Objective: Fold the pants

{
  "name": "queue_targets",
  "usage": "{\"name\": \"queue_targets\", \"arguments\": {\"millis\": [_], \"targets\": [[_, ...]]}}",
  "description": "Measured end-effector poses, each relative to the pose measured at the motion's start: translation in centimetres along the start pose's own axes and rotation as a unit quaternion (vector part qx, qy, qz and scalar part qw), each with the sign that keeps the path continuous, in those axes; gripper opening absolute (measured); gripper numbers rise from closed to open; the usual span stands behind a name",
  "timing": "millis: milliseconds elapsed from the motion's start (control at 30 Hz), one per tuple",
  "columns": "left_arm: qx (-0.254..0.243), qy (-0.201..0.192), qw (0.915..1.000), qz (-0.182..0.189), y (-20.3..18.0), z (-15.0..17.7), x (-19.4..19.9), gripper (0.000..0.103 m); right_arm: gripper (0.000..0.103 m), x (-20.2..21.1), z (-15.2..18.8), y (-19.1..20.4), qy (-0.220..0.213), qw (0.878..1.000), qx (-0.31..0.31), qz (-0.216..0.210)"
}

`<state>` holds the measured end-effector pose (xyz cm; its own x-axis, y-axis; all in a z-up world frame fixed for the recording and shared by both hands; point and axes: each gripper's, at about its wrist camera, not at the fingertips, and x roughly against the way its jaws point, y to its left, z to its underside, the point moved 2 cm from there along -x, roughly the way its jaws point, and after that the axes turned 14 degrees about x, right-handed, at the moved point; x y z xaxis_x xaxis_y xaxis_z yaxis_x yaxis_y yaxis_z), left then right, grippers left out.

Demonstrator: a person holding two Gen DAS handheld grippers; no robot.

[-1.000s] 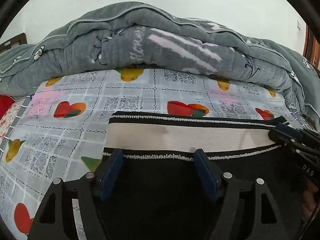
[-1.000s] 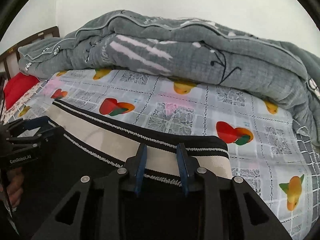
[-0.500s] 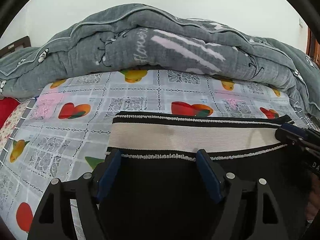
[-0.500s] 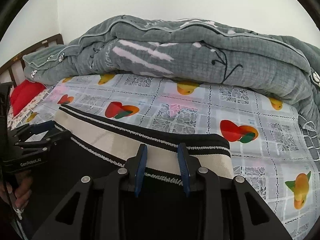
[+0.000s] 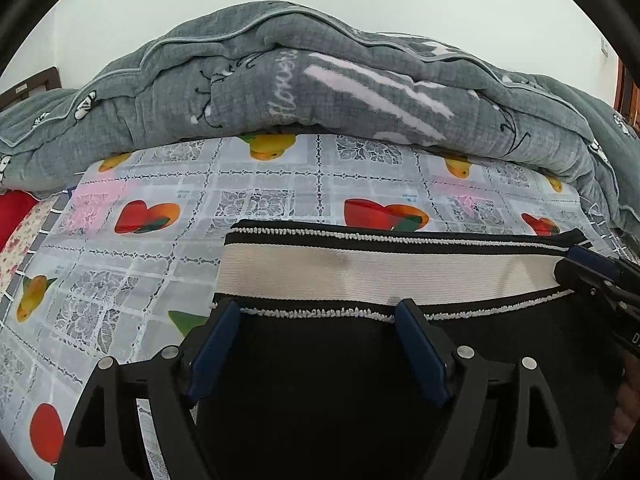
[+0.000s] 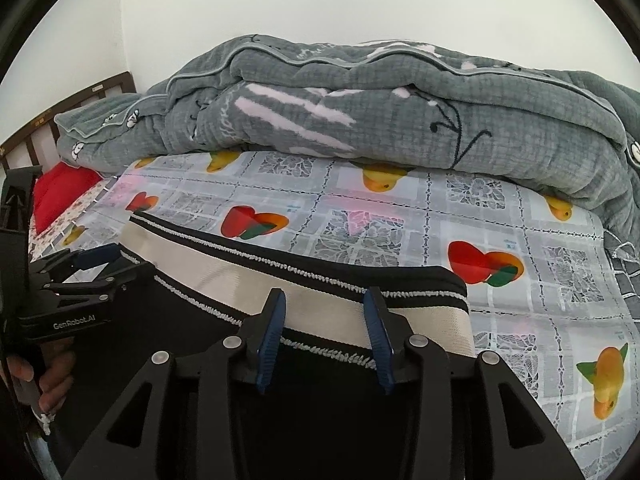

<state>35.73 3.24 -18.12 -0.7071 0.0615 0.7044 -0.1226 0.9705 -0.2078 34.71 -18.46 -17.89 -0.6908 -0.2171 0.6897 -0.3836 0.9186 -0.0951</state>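
The black pants point(image 5: 328, 380) lie flat on the bed, their cream and black striped waistband point(image 5: 360, 272) toward the quilt. My left gripper point(image 5: 316, 316) is open, its blue fingers spread over the black fabric at the waistband's left end. My right gripper point(image 6: 324, 300) is open, its fingers over the waistband point(image 6: 240, 276) near its right end. Each gripper shows in the other's view: the right one at the right edge of the left wrist view point(image 5: 592, 272), the left one at the left edge of the right wrist view point(image 6: 84, 268). Neither holds cloth.
A bunched grey quilt point(image 5: 320, 92) lies along the far side of the bed. The bedsheet point(image 6: 540, 320) has a fruit print. A red pillow point(image 6: 60, 192) and a dark wooden headboard point(image 6: 80, 100) are at the left. A white wall stands behind.
My right gripper's fingers have spread wider apart. Both grippers have drawn back slightly from the waistband. The pants have not moved.
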Motion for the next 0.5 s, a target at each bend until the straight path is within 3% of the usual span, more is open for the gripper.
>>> {"name": "queue_targets", "arguments": {"millis": [500], "targets": [[0.002,0.004,1.0000,0.001,0.07,-0.04,-0.18,0.082,0.043,0.04,-0.05,0.02,-0.003,1.000,-0.003,-0.005]]}}
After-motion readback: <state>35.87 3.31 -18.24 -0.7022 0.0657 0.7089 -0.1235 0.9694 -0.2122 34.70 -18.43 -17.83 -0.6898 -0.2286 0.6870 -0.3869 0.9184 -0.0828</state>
